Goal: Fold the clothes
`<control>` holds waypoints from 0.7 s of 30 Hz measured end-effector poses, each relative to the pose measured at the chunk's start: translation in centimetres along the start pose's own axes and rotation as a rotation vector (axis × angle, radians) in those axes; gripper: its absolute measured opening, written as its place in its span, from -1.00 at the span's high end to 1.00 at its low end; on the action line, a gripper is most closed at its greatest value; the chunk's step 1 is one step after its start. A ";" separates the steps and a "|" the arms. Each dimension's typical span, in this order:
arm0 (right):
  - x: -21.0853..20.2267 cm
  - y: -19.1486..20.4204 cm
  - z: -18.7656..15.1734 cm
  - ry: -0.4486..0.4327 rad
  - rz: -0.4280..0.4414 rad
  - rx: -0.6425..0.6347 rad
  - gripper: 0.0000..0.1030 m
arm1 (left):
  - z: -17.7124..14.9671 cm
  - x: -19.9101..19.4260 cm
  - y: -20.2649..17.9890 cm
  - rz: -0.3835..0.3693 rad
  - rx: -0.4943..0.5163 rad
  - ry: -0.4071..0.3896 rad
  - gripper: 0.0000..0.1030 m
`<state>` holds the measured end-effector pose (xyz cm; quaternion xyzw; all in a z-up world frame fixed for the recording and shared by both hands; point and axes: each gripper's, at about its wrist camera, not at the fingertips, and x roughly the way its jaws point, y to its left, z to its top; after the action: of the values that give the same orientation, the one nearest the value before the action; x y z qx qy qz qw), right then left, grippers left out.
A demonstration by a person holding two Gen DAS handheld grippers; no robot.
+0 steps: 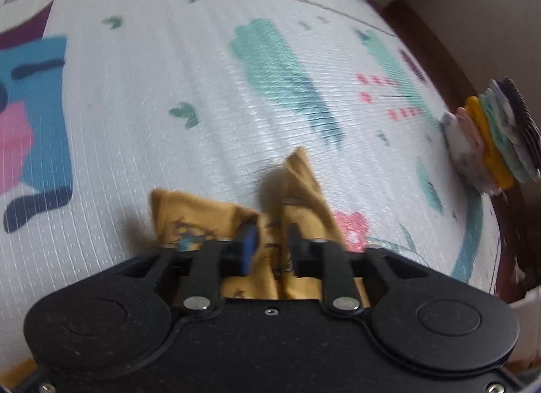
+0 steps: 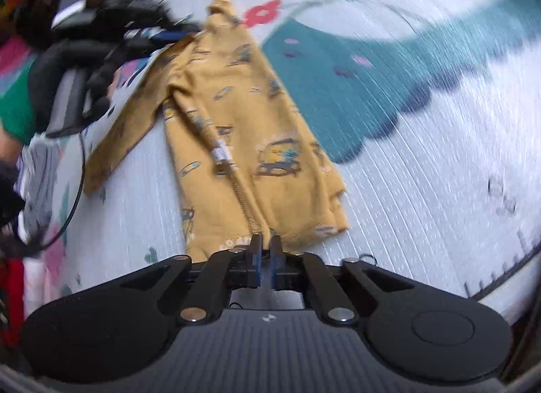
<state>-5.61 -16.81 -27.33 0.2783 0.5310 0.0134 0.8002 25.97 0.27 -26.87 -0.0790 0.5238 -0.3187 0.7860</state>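
Note:
A mustard-yellow child's garment (image 2: 236, 105) printed with small vehicles lies flat and lengthwise on the play mat (image 2: 439, 156), one sleeve spread to the left. My right gripper (image 2: 266, 251) sits at its near hem, jaws a narrow slit apart with no cloth in the gap. At the far end, blurred, is my left gripper (image 2: 182, 32). In the left wrist view, the left gripper (image 1: 272, 240) stands partly open, and rumpled folds of the yellow garment (image 1: 297, 183) rise loosely between and around its fingers.
A stack of folded clothes (image 1: 490, 139) sits at the mat's right edge beside a dark wooden border. A person's green sleeve (image 2: 17, 112), a black cable (image 2: 77, 190) and grey striped cloth (image 2: 37, 173) lie left of the garment.

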 end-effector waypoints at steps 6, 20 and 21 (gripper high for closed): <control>-2.3 3.4 0.0 -0.092 -0.058 -0.202 0.45 | -1.4 -7.7 3.0 0.079 0.044 -0.138 0.11; 1.3 11.8 5.7 -0.103 0.042 -0.585 0.46 | -13.4 -16.6 14.4 0.375 -0.170 -0.196 0.11; 1.7 12.1 6.1 -0.090 0.049 -0.584 0.45 | -13.7 -16.4 14.6 0.354 -0.182 -0.196 0.14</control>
<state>3.66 -8.73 -21.48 0.0492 0.4618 0.1728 0.8686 16.07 24.16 -26.93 -0.0869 0.4772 -0.1179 0.8665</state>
